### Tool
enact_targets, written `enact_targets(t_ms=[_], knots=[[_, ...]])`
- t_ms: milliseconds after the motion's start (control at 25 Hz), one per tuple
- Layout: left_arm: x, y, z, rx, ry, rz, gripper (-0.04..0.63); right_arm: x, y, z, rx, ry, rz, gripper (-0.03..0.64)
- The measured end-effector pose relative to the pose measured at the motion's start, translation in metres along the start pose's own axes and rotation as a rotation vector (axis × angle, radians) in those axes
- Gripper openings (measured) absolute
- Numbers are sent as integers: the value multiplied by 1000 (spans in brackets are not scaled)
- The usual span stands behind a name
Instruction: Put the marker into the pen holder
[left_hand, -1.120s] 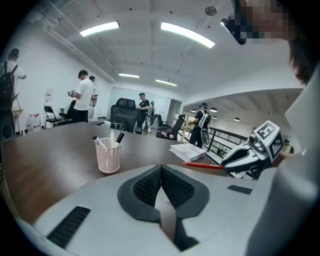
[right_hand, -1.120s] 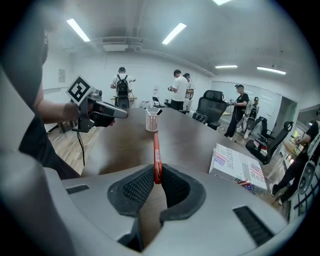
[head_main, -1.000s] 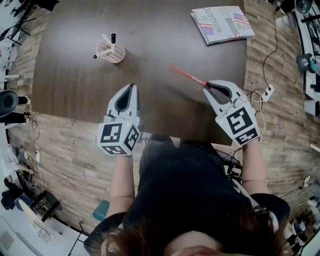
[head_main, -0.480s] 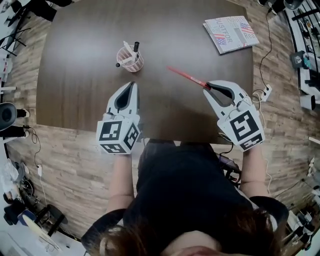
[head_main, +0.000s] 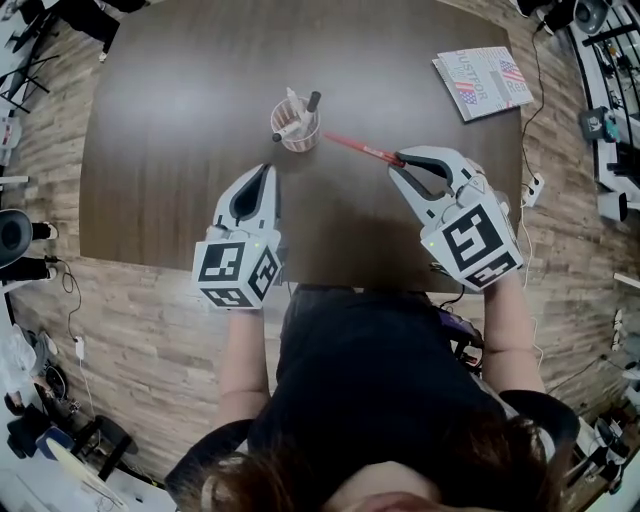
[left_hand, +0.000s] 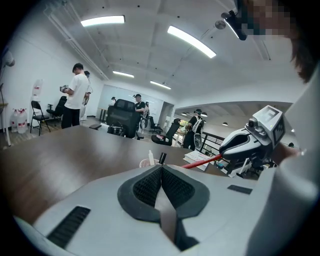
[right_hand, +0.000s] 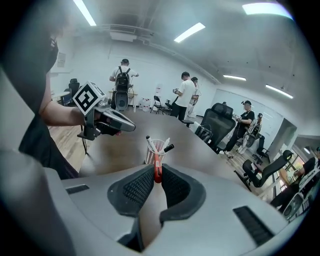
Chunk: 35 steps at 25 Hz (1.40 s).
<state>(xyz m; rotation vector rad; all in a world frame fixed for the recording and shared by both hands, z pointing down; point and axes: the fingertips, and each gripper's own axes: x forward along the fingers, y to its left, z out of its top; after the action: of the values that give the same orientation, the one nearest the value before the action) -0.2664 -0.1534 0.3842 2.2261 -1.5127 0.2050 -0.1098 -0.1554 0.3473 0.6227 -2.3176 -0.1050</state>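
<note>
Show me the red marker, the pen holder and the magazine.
red marker (head_main: 362, 148), head view, middle of its shaft.
pen holder (head_main: 299, 143), head view, its near wall.
magazine (head_main: 484, 82), head view, centre of its cover.

table: big dark brown wooden table (head_main: 170, 170) | book: thin paper booklet with a flag print (head_main: 485, 82), lying on the table's far right corner | floor: light wooden plank floor (head_main: 130, 330) | plug: white power strip (head_main: 533, 186) on the floor, just right of the table
</note>
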Motion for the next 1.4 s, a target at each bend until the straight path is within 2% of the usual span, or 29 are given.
enact_targets(t_ms=[280, 720, 1040, 1400], knots=[[7, 25, -3, -22, 13, -17, 28, 42, -2, 26, -14, -13, 8, 63], [12, 49, -5, -55, 15, -28, 28, 44, -9, 66, -56, -55, -29, 63], [14, 58, -3, -65, 14, -34, 28, 50, -6, 91, -67, -111, -24, 63], [16, 64, -3, -74, 12, -28, 28, 78, 0, 86, -39, -97, 18, 63]])
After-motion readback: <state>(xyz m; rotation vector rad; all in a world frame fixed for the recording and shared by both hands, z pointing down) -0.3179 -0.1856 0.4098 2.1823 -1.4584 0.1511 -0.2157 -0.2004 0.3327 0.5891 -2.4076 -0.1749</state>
